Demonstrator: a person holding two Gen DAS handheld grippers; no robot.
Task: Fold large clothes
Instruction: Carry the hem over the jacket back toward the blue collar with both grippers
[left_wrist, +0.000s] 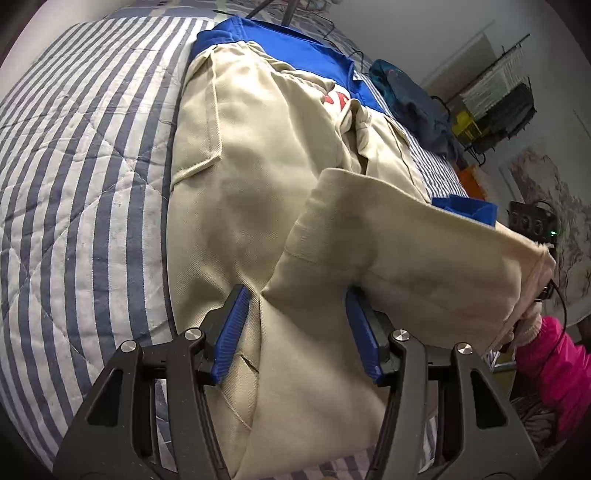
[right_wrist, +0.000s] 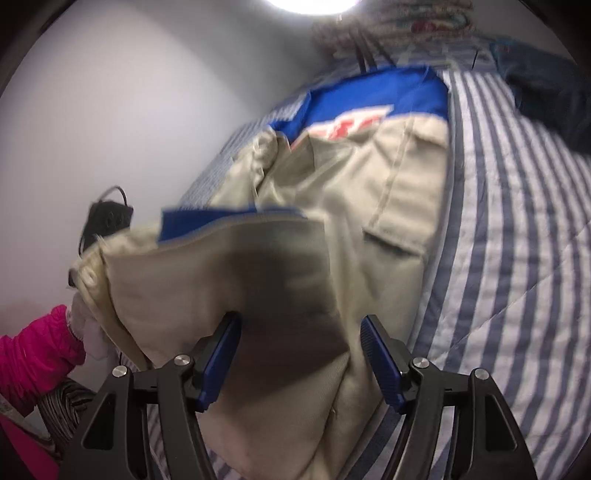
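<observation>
Both claws, left (left_wrist: 297, 328) and right (right_wrist: 301, 354), stand half-open around the soft, limp beige-and-blue cotton jacket (left_wrist: 255, 177) on the striped bed quilt (left_wrist: 81, 155), pads not visibly pinching; best gripped at its hem.

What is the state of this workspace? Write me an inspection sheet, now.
Surface: striped quilt on a bed.
Job's things: beige garment spread out, one flap lifted; blue garment beneath it.
Clutter: dark bundle near the quilt's far edge.
Grippers: left gripper straddles beige fabric, grip unclear; right gripper open over the fabric.
Cables: black cable by the pink sleeve; power strip beyond the bed.
Surroundings: wire rack, white wall.
</observation>
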